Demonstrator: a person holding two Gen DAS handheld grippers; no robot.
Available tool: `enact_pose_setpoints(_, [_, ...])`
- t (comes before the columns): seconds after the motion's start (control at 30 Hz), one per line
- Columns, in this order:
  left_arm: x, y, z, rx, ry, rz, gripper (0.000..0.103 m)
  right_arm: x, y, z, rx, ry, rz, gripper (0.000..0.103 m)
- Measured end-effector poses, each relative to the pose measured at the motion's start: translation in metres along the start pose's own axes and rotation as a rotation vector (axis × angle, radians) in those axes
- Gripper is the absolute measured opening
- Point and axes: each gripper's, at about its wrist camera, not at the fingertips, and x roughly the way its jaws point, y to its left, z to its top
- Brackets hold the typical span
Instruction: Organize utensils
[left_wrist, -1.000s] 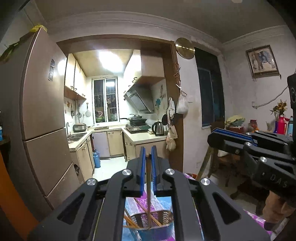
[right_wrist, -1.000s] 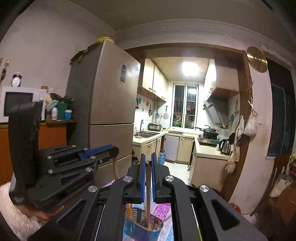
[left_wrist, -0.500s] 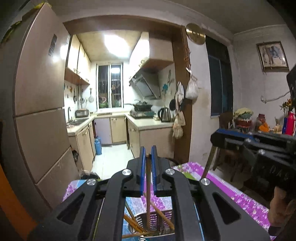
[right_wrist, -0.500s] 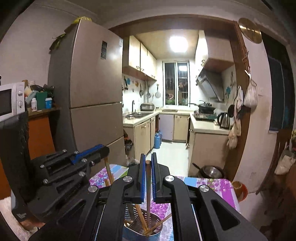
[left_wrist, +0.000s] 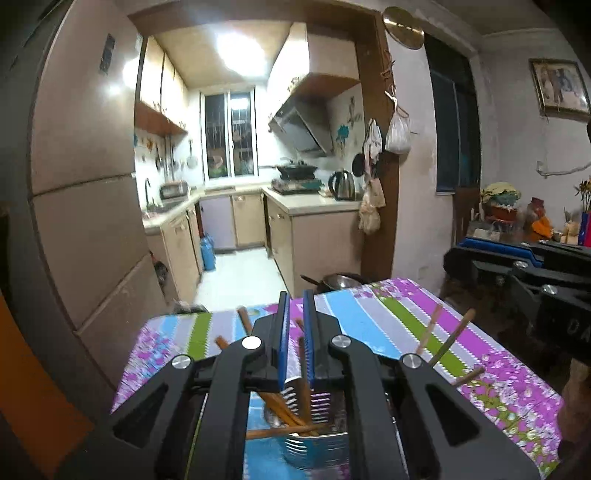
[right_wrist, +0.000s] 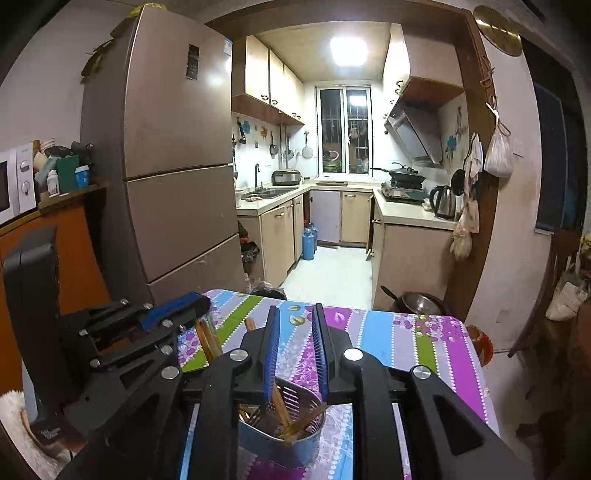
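Note:
A blue metal utensil holder (left_wrist: 314, 448) stands on the striped floral table, with several wooden chopsticks (left_wrist: 284, 410) in it. My left gripper (left_wrist: 294, 306) hangs just above it with its jaws slightly apart and nothing between the tips; one chopstick (left_wrist: 303, 369) stands in the holder below the gap. My right gripper (right_wrist: 295, 321) is open and empty above the same holder (right_wrist: 280, 443), with chopsticks (right_wrist: 280, 410) leaning inside. Each gripper shows at the side of the other's view: the right one (left_wrist: 517, 254) and the left one (right_wrist: 162, 314).
The table (right_wrist: 417, 343) ends ahead at the kitchen doorway. A tall fridge (right_wrist: 166, 166) stands left. A pan (right_wrist: 421, 302) sits on the floor past the table's far edge. A shelf with a microwave (right_wrist: 11, 184) is at far left.
Both grippers have tipped down toward the table over the holder. Each held a chopstick upright before; both have opened and the chopsticks now stand in the holder.

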Motion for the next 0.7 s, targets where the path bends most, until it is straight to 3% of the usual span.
enact_pose_setpoints(0.27, [-0.020,0.024,0.016,-0.076,-0.015,-0.026,0.006,-0.052,-0.008,-0.004,0.043,-0.069,0.049,0.025])
enact_pose_setpoints(0.37, [-0.022,0.025,0.016,-0.057,-0.002,-0.009,0.006,-0.074,-0.006,-0.009,0.023,-0.089,0.058,0.025])
enact_pose_setpoints(0.43, [-0.035,0.025,0.017,-0.024,-0.035,0.008,0.006,-0.091,-0.007,-0.014,0.024,-0.098,0.087,0.027])
enact_pose_setpoints(0.57, [-0.094,0.050,0.016,-0.038,-0.127,-0.023,0.006,-0.135,-0.003,-0.037,-0.050,-0.109,0.115,0.033])
enact_pose_setpoints(0.7, [-0.150,0.082,-0.007,-0.010,-0.131,0.001,0.007,-0.177,-0.005,-0.074,-0.151,-0.088,0.110,0.041])
